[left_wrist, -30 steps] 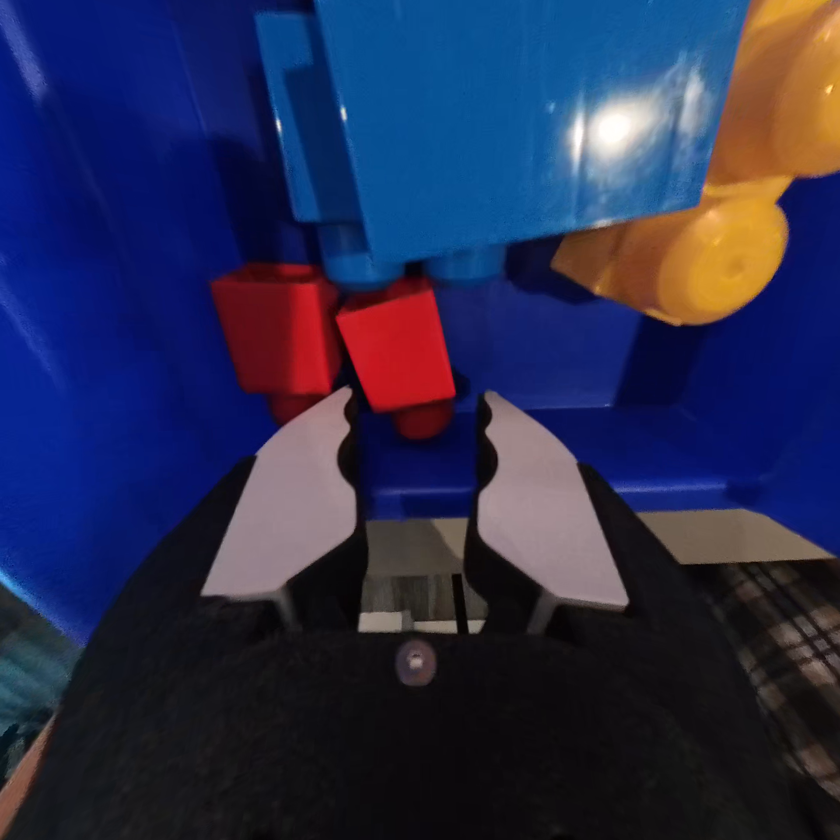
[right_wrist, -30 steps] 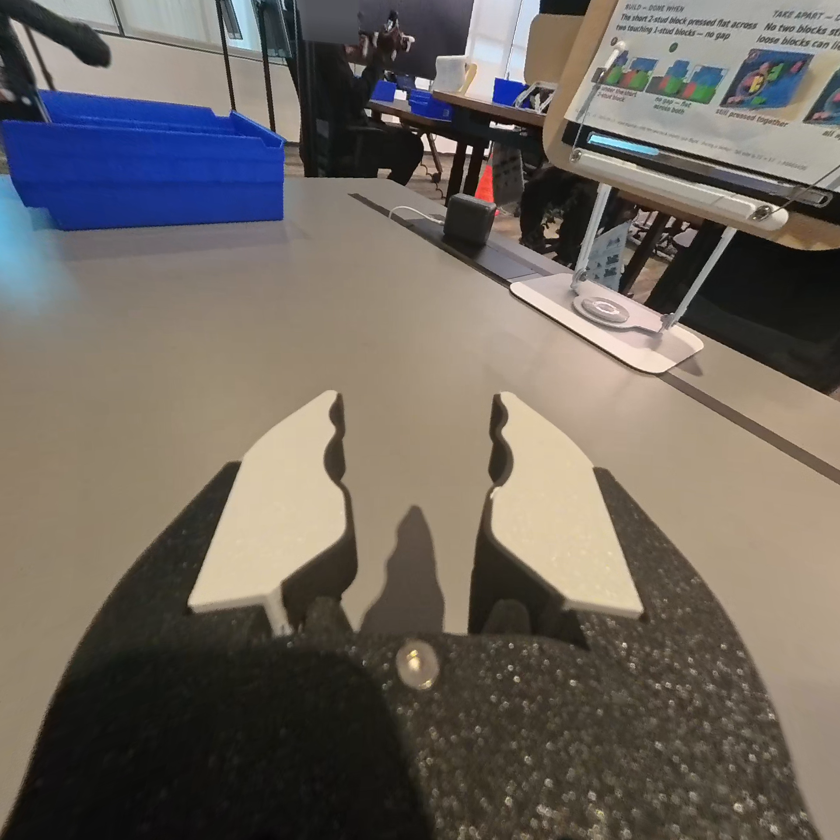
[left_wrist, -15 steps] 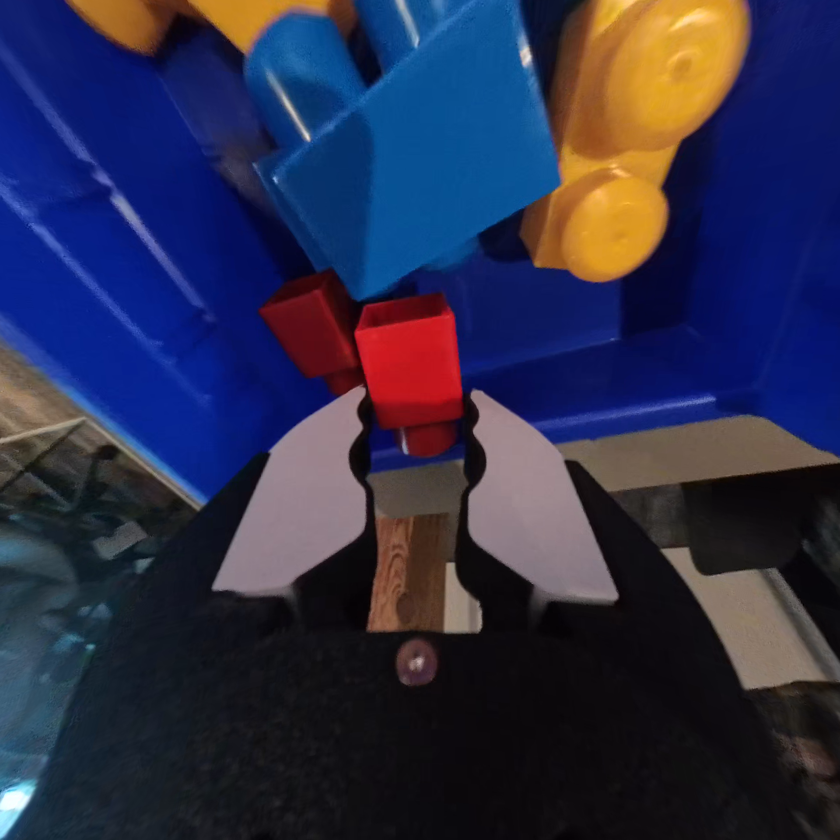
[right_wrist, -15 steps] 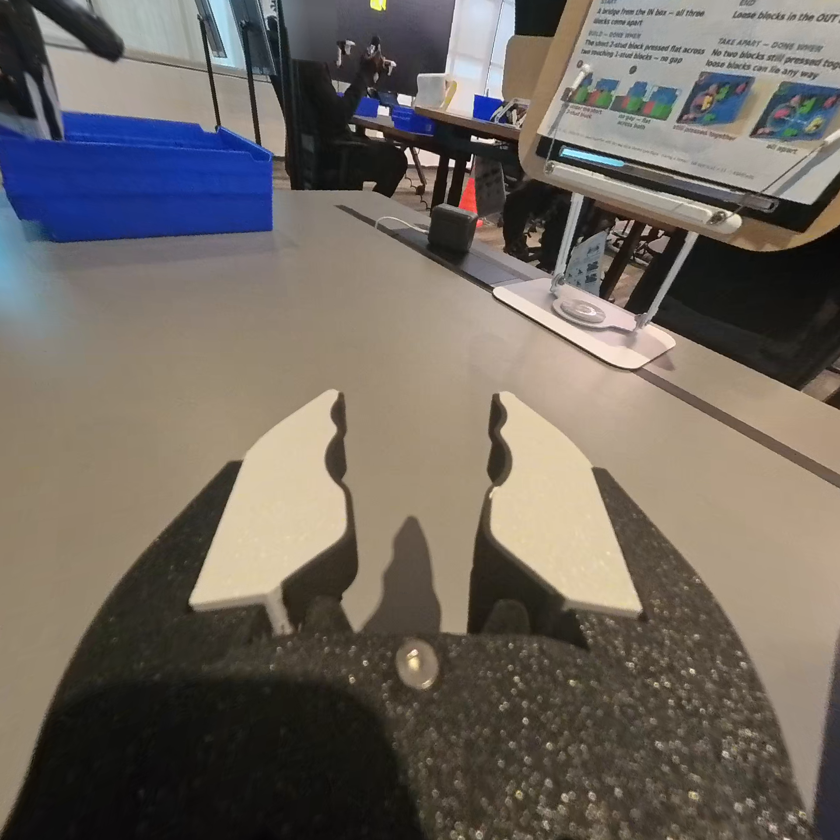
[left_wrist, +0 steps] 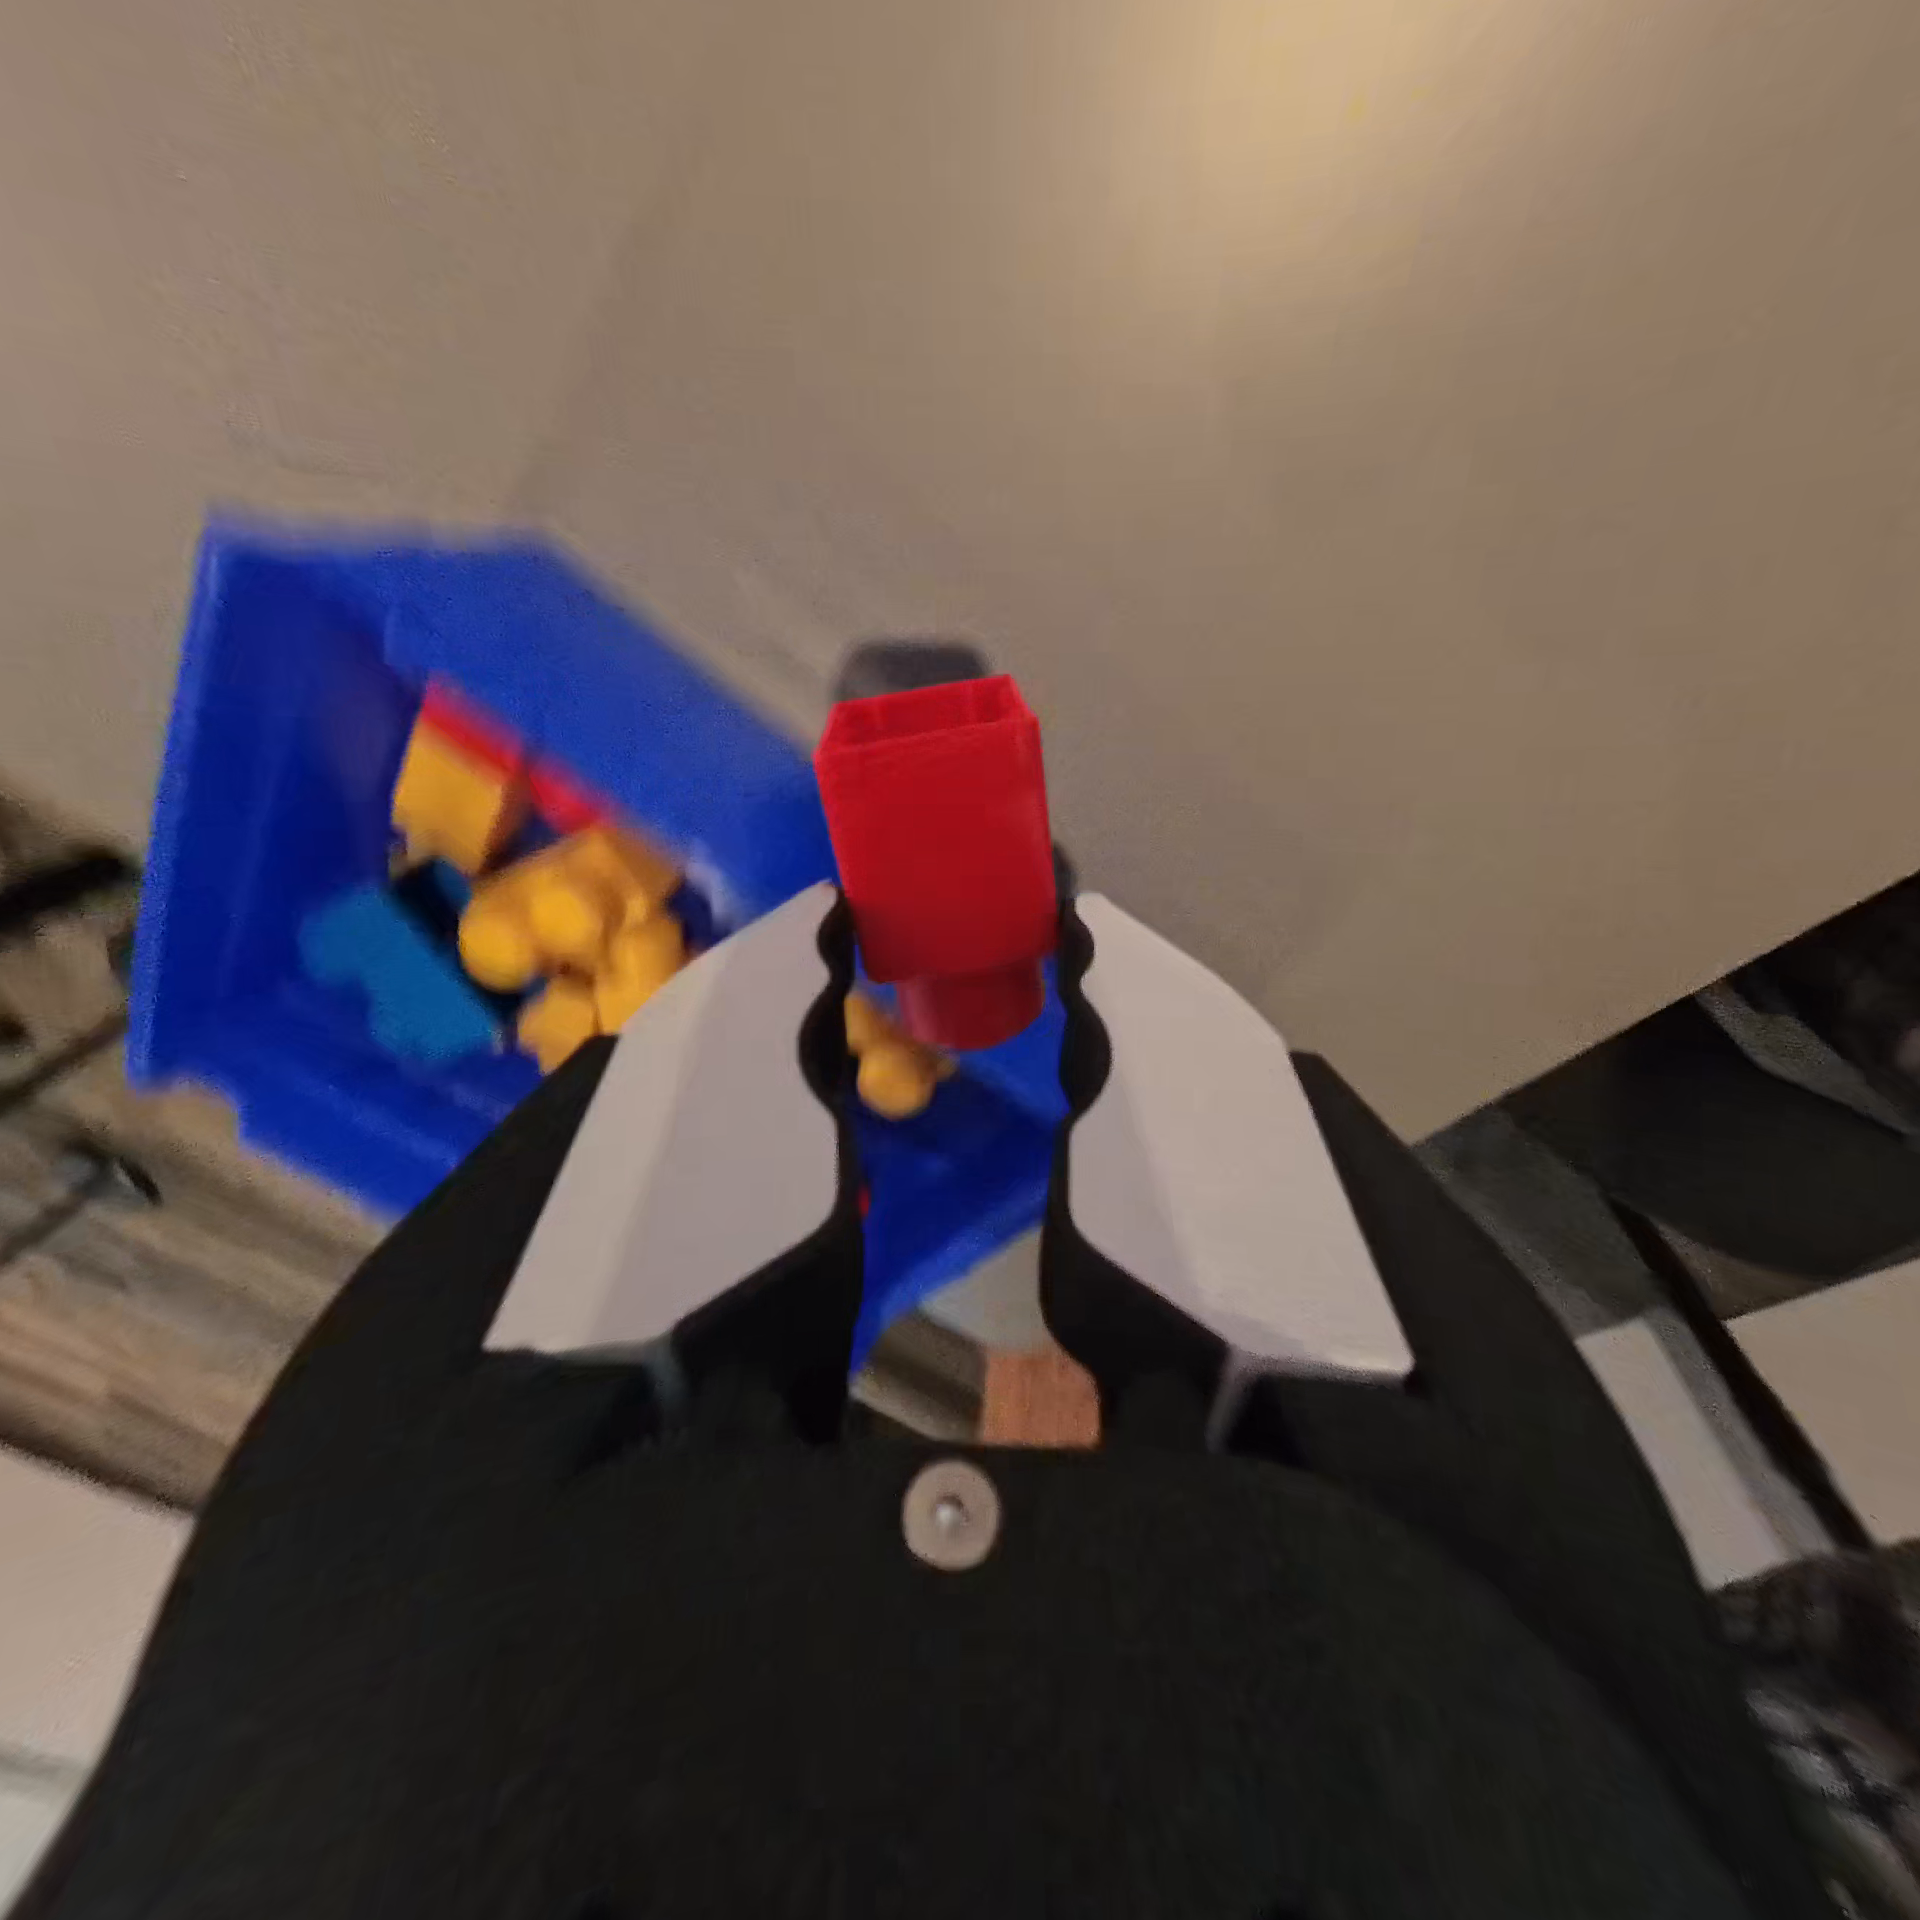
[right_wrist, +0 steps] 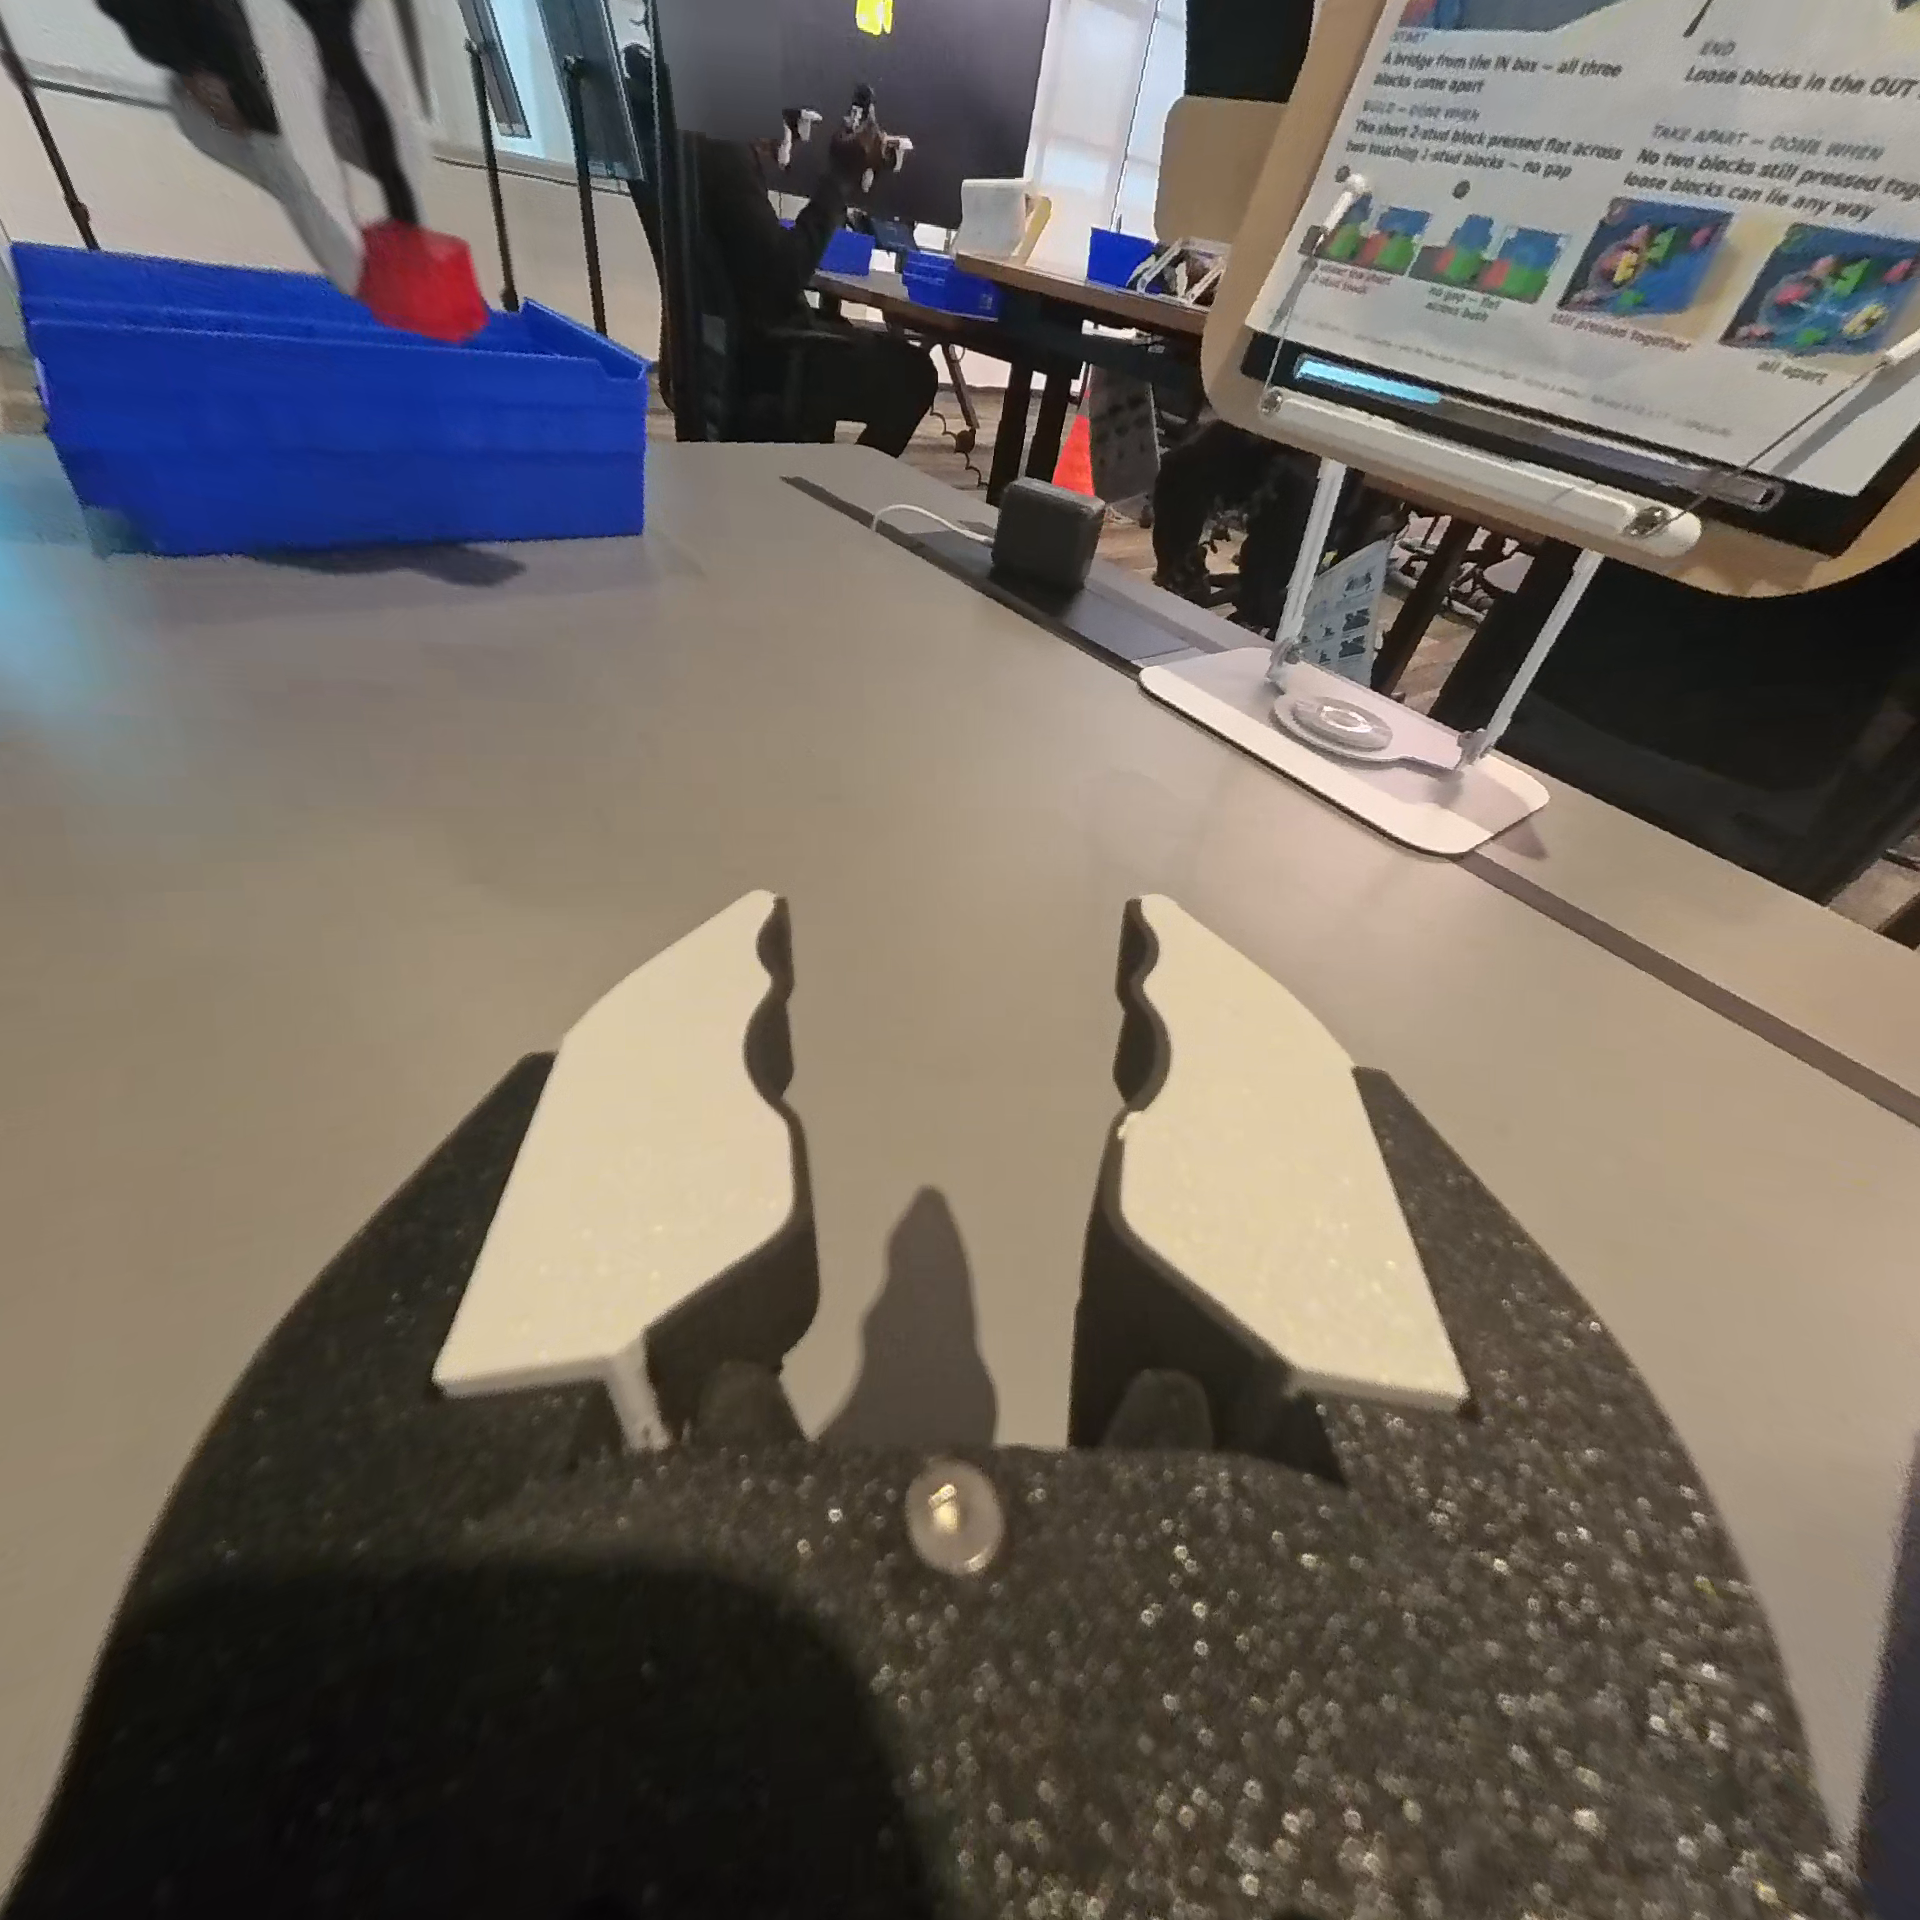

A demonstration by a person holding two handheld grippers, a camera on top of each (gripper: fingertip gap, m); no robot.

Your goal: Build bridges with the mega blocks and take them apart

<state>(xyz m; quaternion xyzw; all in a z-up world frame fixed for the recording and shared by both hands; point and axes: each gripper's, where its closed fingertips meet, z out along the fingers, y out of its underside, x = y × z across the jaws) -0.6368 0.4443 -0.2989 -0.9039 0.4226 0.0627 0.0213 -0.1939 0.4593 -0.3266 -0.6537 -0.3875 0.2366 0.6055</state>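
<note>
Left claw: clenched on a red one-stud block, which it grips by the sides; the hollow underside points away from the camera and the stud points back toward the claw's root.
Red block, place: in the air, above and just outside the blue bin; in the right wrist view the same block hangs at 11 o'clock, over the bin's near rim.
Right claw: released, jaws well apart, nothing between them, low over the grey surface.
Relation for the next move: I judge that the block must come down onto the bare surface between the bin and the right claw. The block's long axis runs along the left claw's fingers, so it must be turned to stand stud-up. The left claw has it; the right one is well apart from it.
Bin contents: yellow blocks and a blue block lie at 9 o'clock from the held block, strongly blurred.
Hard to make out: the number of blocks in the bin; the instruction board on a stand at 2 o'clock is cut off.
</note>
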